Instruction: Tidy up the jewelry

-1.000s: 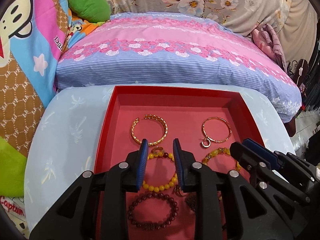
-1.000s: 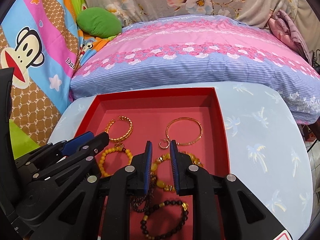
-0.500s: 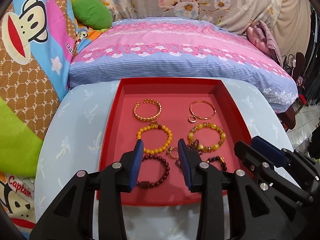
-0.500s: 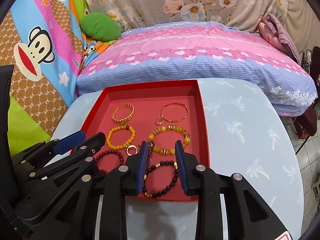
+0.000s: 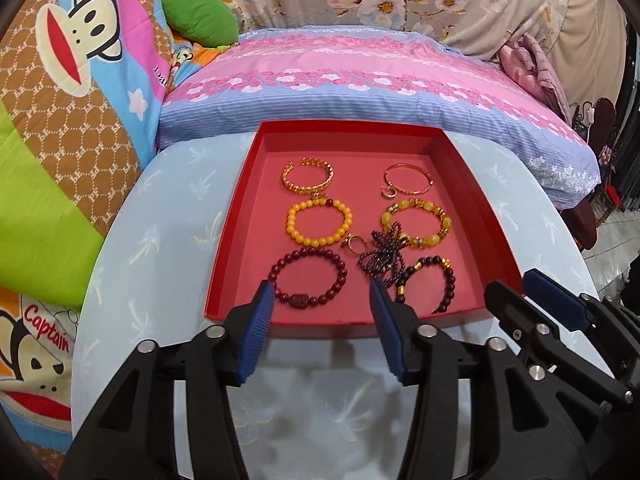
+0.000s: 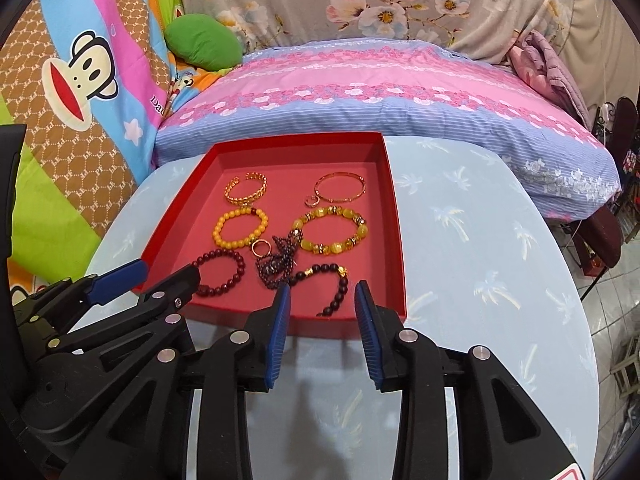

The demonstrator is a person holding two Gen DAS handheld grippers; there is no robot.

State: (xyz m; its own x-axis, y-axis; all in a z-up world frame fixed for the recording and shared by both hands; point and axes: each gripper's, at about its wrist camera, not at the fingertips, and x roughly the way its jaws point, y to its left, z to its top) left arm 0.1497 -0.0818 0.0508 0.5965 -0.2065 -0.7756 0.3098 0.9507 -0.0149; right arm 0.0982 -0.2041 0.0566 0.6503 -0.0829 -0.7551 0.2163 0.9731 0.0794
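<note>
Both grippers hover with jaws wide and empty at the near edge of the red tray (image 5: 240, 216): left gripper (image 5: 322, 300) before the dark red bead bracelet (image 5: 308, 280), right gripper (image 6: 322, 300) before the black bead bracelet (image 6: 334, 284). Gold bangles (image 5: 308, 178) lie toward the tray's far side.

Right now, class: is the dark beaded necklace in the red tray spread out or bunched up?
Bunched up. The dark beaded necklace lies in a tangled heap in the red tray, touching the black bead bracelet and yellow stone bracelet.
</note>
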